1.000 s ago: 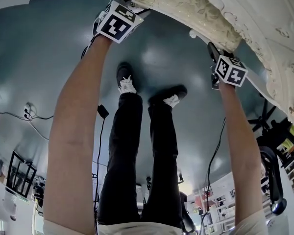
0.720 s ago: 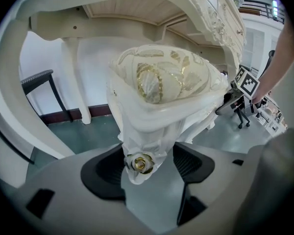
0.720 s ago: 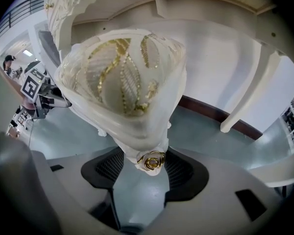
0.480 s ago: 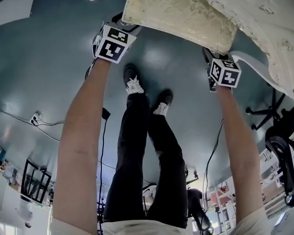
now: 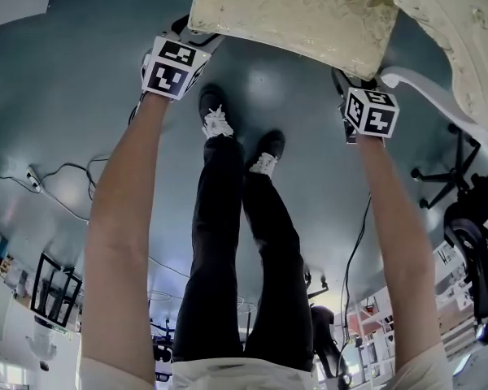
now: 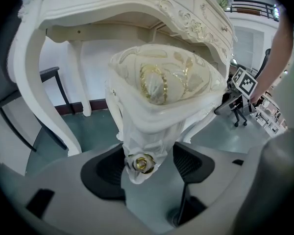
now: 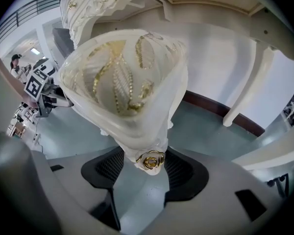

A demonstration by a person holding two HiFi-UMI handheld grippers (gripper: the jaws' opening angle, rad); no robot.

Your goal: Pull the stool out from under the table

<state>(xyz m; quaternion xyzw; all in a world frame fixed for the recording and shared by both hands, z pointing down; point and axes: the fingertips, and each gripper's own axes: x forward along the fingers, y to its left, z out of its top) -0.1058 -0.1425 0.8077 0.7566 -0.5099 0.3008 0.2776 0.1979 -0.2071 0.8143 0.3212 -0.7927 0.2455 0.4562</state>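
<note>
Two stool [image 5: 293, 10] corners sit clamped: one in left hand-held gripper [image 6: 149, 155], other in right hand-held gripper [image 7: 146, 161].

stool [image 5: 293, 15]: cream, gold-patterned seat, upright | seemingly partly under white table [image 5: 472, 23]

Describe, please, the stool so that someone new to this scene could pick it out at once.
Find the ornate white carved table; the stool is just by its edge. Unlike the black office chair nearby, it is white with a cream cushion patterned in gold and gold corner rosettes.
</note>
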